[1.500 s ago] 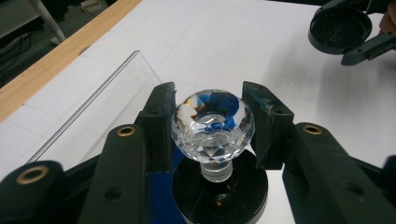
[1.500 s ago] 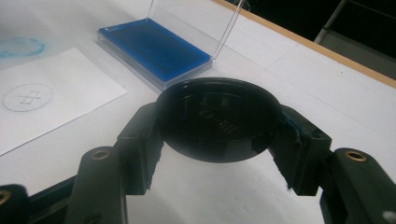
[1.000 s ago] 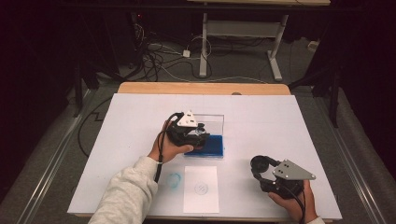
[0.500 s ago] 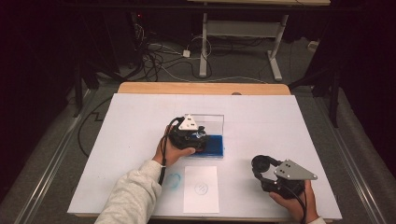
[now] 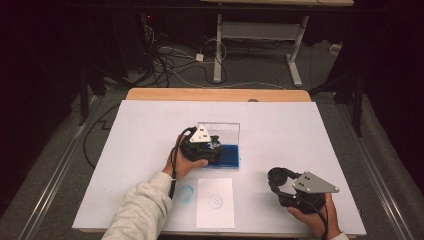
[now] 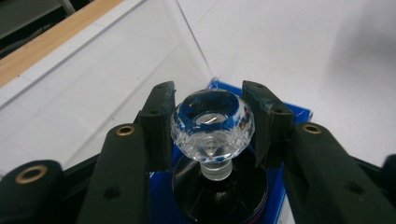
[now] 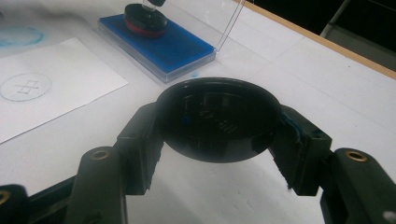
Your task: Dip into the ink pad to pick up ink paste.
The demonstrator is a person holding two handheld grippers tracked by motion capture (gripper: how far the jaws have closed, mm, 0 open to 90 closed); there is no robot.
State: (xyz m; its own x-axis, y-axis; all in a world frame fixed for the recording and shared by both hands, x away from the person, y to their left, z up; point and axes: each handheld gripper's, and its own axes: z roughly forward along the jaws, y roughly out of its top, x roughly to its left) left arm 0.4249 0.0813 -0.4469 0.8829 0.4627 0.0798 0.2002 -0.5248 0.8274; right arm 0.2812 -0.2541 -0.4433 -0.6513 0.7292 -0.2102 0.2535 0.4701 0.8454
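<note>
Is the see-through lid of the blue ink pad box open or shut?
Open. The clear lid stands up behind the blue ink pad, and the stamp in the left claw sits on it.

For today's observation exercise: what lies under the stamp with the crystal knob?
The stamp, clamped in the left tool, sits on a blue ink pad in a clear case with its lid raised. The stamp's face and the pad directly beneath are covered.
</note>
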